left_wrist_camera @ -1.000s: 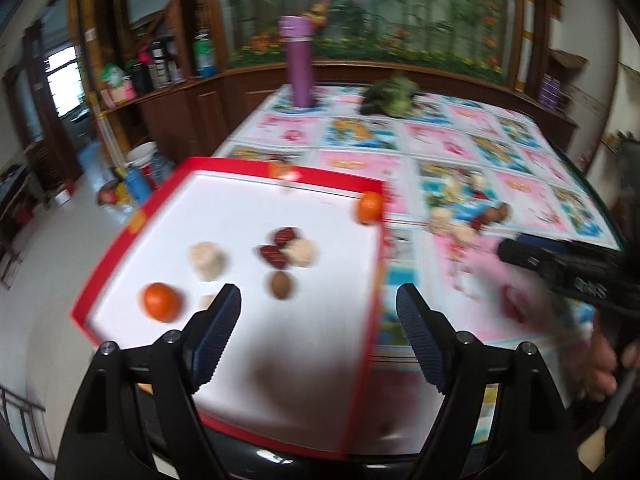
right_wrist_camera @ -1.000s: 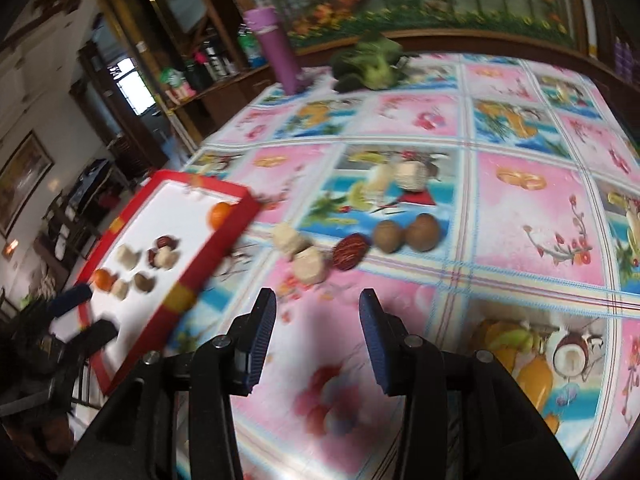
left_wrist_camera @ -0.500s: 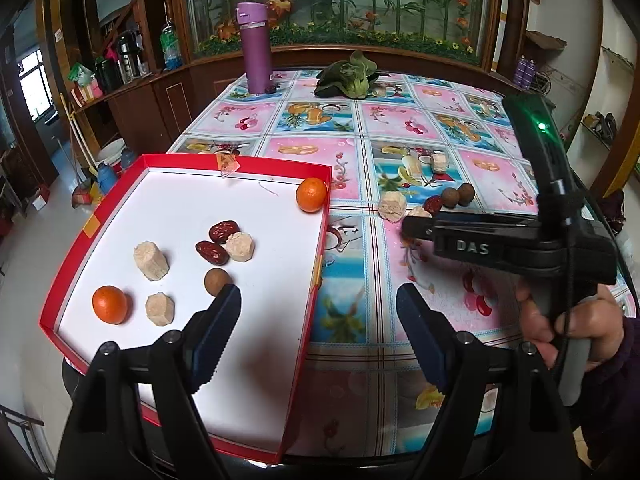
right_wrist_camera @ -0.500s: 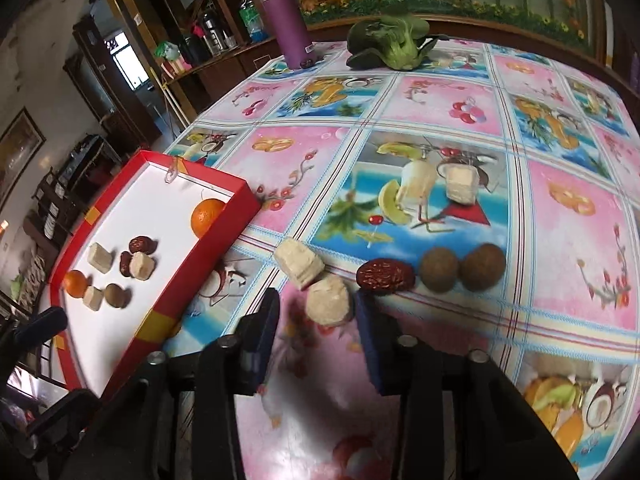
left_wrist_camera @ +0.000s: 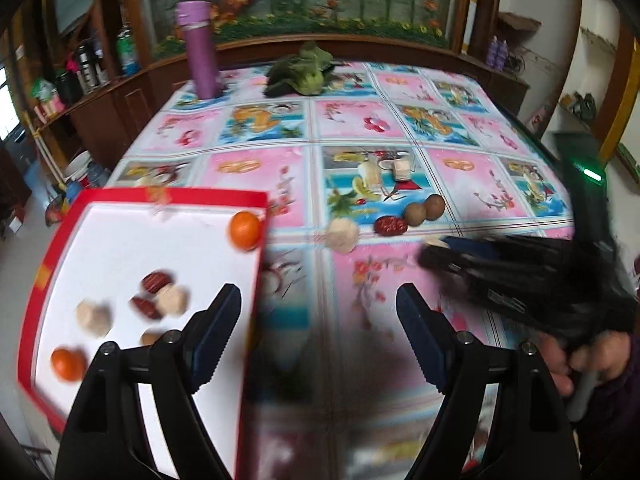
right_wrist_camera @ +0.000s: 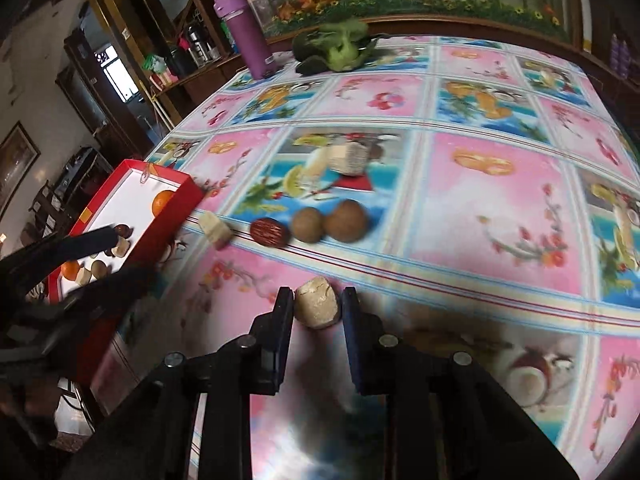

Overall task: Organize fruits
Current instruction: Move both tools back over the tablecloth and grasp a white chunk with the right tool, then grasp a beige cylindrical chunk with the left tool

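The right gripper (right_wrist_camera: 317,308) is pinching a pale chunk of fruit (right_wrist_camera: 318,307) between its two fingers (right_wrist_camera: 283,320). The chunk is sitting right at the tips, and I cannot tell if it is touching the surface (right_wrist_camera: 480,216) or is a little above it.

Farther toward the middle of the surface, more fruit is lying in a short row: another pale chunk (right_wrist_camera: 216,229), a red date (right_wrist_camera: 270,232) and two round brown fruits (right_wrist_camera: 307,225) that are touching each other. The pale chunk in that row is lying just beside the red tray (right_wrist_camera: 176,204).

The red tray is sitting at the left edge of the surface and is sticking out over the near edge. Inside it, an orange (left_wrist_camera: 245,230) is lying in the far right corner. Another orange (left_wrist_camera: 67,364) is lying near the left wall. Between them, some dates (left_wrist_camera: 158,282) and pale chunks (left_wrist_camera: 173,300) are lying close together.

The left gripper (left_wrist_camera: 319,332) is hanging over the near edge of the surface, by the right wall of the tray. Its fingers (left_wrist_camera: 218,328) are spread wide and are holding nothing.

A purple bottle (left_wrist_camera: 199,50) is standing at the far edge of the surface, with a green leafy vegetable (left_wrist_camera: 304,72) lying near it.
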